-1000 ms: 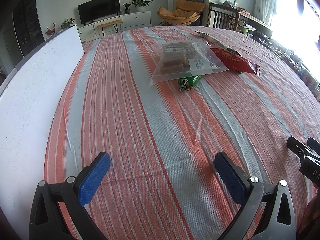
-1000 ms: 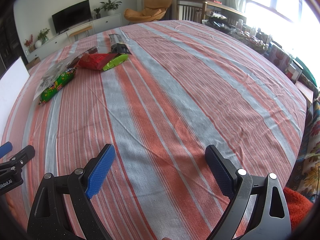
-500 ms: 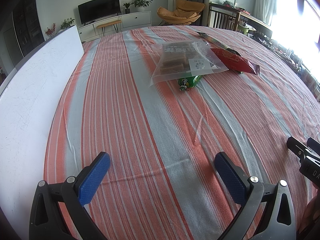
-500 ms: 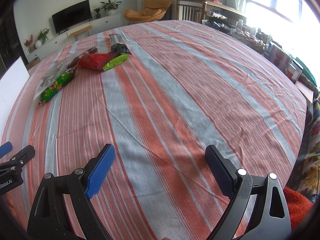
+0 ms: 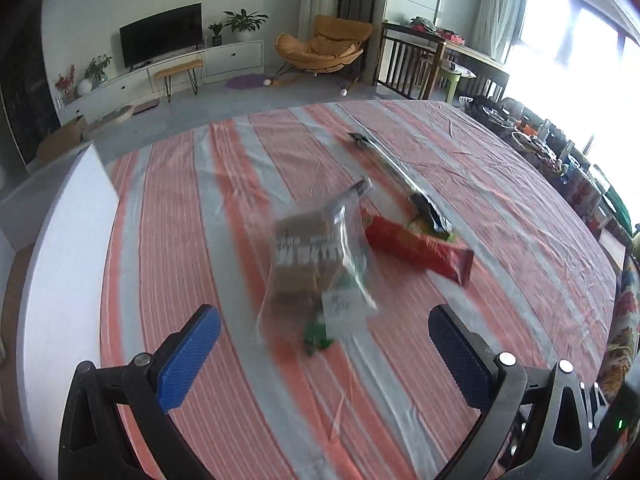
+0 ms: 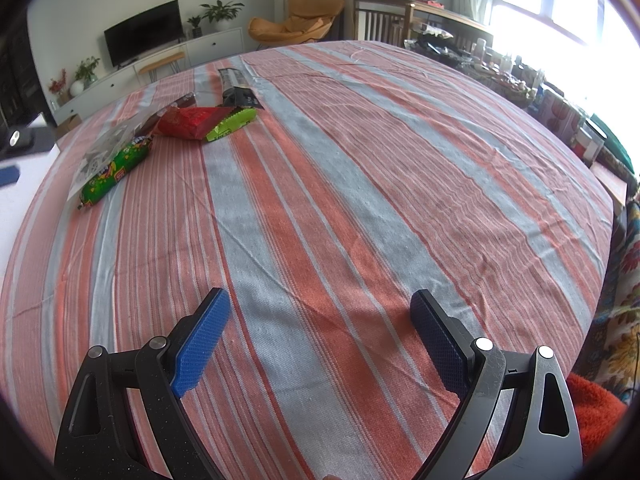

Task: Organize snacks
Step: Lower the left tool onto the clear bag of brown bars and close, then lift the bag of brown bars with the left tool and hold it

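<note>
We observed a surface (image 6: 360, 184) covered in woven cloth striped orange and grey, in a living room with a television (image 5: 162, 34) and an orange lounge chair (image 5: 320, 46). Toward its far left part lay the snacks: a clear plastic bag (image 5: 316, 256) holding brown bars, overlapping a green tube-shaped pack (image 6: 114, 172); just beside it, a red wrapper (image 5: 416, 248). Left gripper (image 5: 324, 344) and right gripper (image 6: 320, 334) were both spread wide, holding nothing.

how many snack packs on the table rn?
5 visible: clear bag of biscuits, green pack partly under it, red pack, lime-green pack beside the red, long black pack behind them. More may hide under the pile.
</note>
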